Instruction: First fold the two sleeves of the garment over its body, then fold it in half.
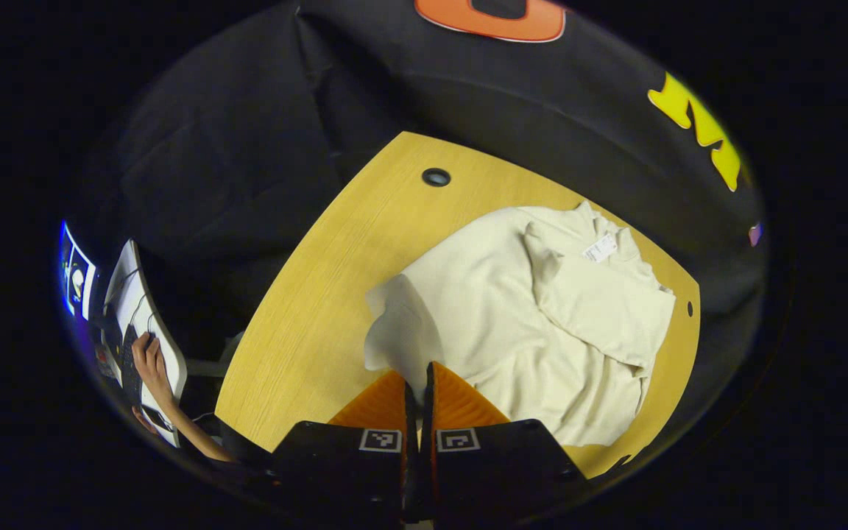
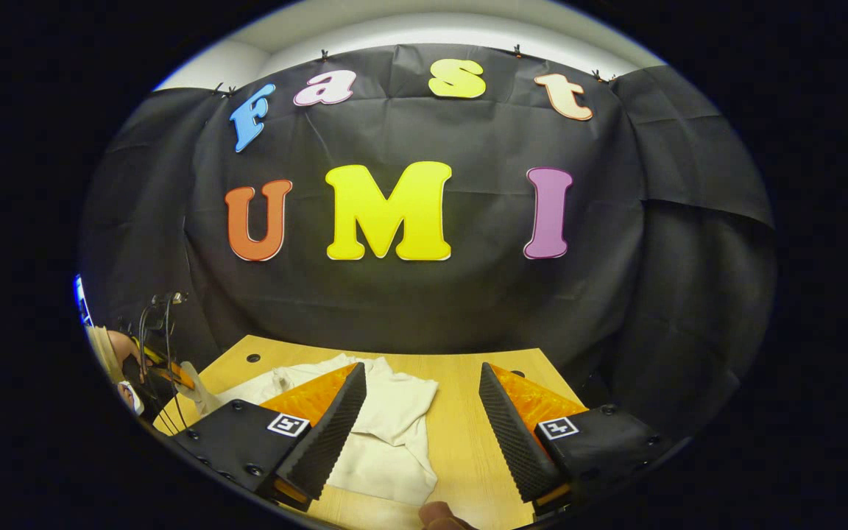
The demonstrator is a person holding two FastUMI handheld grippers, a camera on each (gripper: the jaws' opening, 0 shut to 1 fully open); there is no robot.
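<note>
fingers of the left gripper [image 1: 418, 383] are pressed together at the near edge of the cream garment [image 1: 520, 324], pinching its cloth; the right gripper [image 2: 421, 397] gapes wide above the wooden table [image 1: 321, 294], where the garment lies.

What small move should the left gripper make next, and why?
Probably carry the pinched sleeve across onto the garment body and let go. The left gripper looks shut at the garment's near-left edge, where a sleeve sticks out unfolded, while the other sleeve already lies over the body. The right gripper hangs open above the table, holding nothing.
</note>
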